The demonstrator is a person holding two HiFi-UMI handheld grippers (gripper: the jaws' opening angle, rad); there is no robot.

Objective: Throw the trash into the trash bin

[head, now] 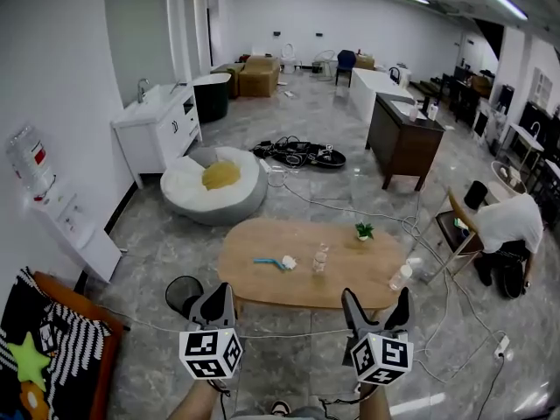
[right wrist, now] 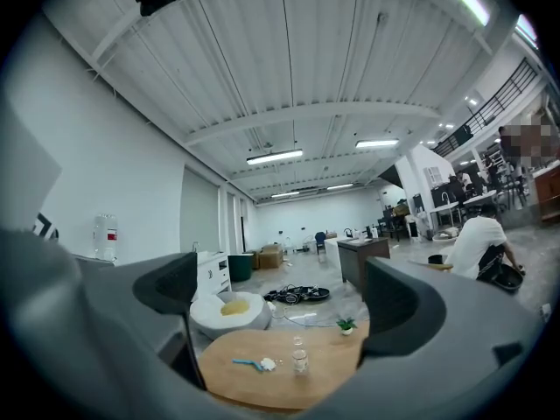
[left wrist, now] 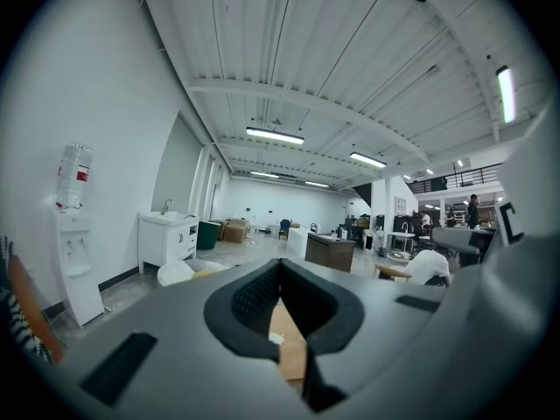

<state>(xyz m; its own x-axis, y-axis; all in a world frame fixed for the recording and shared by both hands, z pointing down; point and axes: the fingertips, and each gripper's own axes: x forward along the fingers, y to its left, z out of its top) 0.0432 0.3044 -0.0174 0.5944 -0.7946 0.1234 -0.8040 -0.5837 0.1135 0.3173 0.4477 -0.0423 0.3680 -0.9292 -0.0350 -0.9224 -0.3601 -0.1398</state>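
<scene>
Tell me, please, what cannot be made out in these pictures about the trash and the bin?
- Trash bin, head view: the left tool covers its right side; its inside is too dark.
- Blue item on the table, head view: too small to name.
- Table, left gripper view: the tool's own body hides nearly all of it.

we look along the left gripper (left wrist: 280, 265), whose dark padded jaws meet at their tips with nothing held. through the hollow behind the tips we see a strip of wooden table (left wrist: 290, 350) with a small white scrap (left wrist: 276, 340) lying on it. at the left wall stands a water dispenser (left wrist: 72, 243), further on a white sink cabinet (left wrist: 168, 236). a person in a white shirt (left wrist: 430, 265) bends low at right, under long ceiling lights (left wrist: 275, 135).
</scene>
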